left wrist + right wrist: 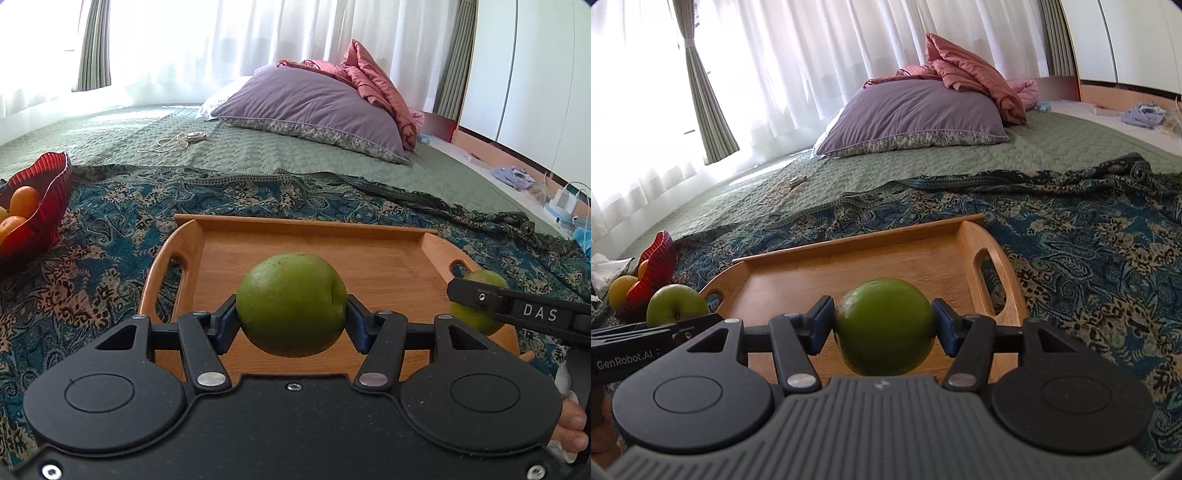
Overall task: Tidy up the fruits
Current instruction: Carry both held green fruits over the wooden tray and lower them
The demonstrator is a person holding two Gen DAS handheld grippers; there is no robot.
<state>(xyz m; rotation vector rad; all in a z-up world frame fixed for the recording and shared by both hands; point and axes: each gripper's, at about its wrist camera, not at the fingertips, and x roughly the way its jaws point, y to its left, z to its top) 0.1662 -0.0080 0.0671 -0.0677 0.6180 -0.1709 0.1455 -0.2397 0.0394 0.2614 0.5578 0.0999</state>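
Note:
My left gripper [291, 317] is shut on a green apple [291, 304] and holds it above the near part of a wooden tray [303, 225]. My right gripper [884, 325] is shut on a second green fruit [886, 326] above the same tray [857, 240]. The right gripper's fruit shows at the right edge of the left wrist view [480, 306]. The left gripper's apple shows at the left of the right wrist view [676, 304]. A red ribbed bowl [40, 206] with oranges [24, 201] stands left of the tray, also in the right wrist view [653, 266].
The tray lies on a blue patterned cloth [103, 229] over a green quilted bed. A purple pillow [314, 107] and a pink blanket [376, 77] lie at the far end. A cable [173, 140] lies on the quilt. Clutter sits on the floor to the right [517, 173].

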